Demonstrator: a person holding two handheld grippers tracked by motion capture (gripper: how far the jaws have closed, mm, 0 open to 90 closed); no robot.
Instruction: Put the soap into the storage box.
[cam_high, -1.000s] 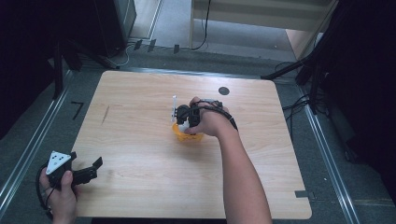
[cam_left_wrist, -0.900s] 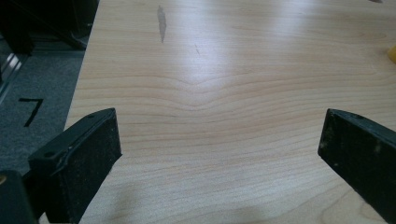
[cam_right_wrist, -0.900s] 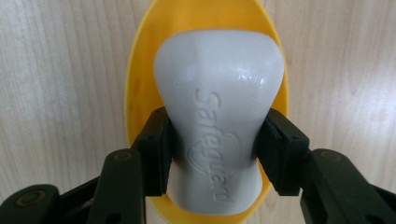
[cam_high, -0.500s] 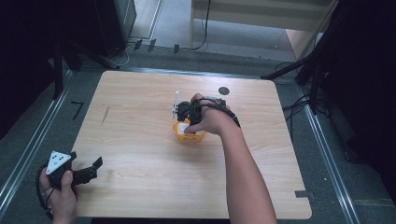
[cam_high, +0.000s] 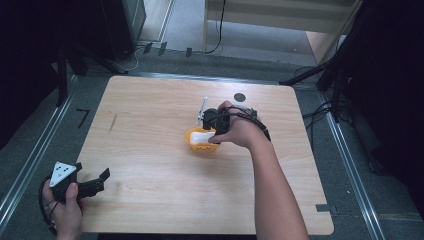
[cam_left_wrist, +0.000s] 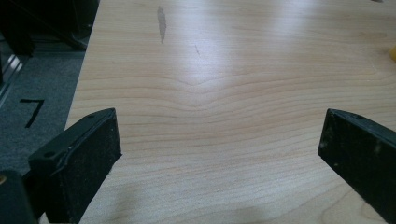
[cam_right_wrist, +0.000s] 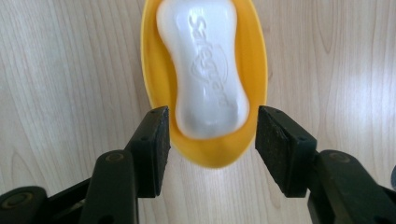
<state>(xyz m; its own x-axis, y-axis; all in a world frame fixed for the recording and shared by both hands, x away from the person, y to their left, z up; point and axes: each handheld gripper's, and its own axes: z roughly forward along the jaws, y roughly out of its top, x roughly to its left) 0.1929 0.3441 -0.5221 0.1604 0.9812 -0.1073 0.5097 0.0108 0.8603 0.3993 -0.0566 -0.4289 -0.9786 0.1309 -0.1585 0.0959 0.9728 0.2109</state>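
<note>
A white soap bar with raised lettering lies lengthwise in a yellow oval dish on the wooden table. My right gripper hovers over the dish's near end, with a jaw on each side and a gap to the soap on both. Its jaws have just been opening and the pads press on nothing. In the high view, the right gripper sits at mid-table over the dish and the soap. My left gripper rests at the table's front left corner. The left gripper stands wide open over bare wood.
A small black round mark lies on the table behind the right hand. A thin pale rod stands by the right gripper. A dark tape strip marks the front right edge. Cables and dark stands surround the table.
The right hand has lifted and shifted slightly to the right, off the dish, and the soap now shows in it. The left hand has not moved.
</note>
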